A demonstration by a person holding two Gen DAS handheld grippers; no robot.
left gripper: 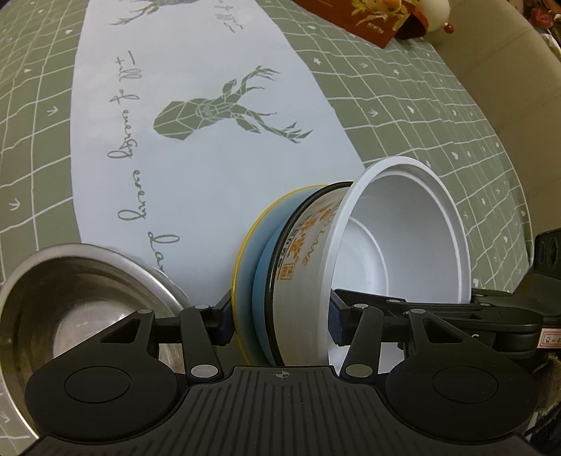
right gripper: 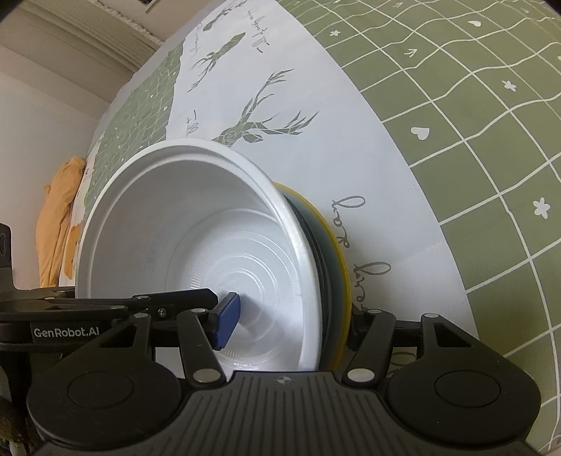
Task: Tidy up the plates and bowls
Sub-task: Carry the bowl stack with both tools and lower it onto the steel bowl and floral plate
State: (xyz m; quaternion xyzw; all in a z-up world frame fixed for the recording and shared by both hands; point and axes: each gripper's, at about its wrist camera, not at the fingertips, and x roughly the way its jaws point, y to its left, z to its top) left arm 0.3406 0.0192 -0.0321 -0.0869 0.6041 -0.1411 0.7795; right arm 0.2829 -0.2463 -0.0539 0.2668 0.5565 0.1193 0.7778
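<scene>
A nested stack stands tipped on its side: a yellow-rimmed blue plate (left gripper: 242, 280), a smaller blue dish (left gripper: 261, 298), and a black-rimmed bowl with orange print (left gripper: 308, 266) holding a white plastic bowl (left gripper: 403, 238). My left gripper (left gripper: 280, 319) is shut on the stack, one pad on the plate's underside and the other inside the bowl. A finger (left gripper: 438, 301) of the right gripper reaches in from the right. In the right wrist view my right gripper (right gripper: 291, 322) clamps the same stack. Its blue pad sits inside the white bowl (right gripper: 210, 217) and its other finger sits behind the yellow-rimmed plate (right gripper: 342, 252).
A steel bowl (left gripper: 87, 298) stands just left of the stack. The tablecloth (left gripper: 210, 87) is green check with a white deer-print band. A red box (left gripper: 368, 21) and a white round object (left gripper: 434, 10) sit at the far edge. An orange cloth (right gripper: 59, 224) hangs beyond the table.
</scene>
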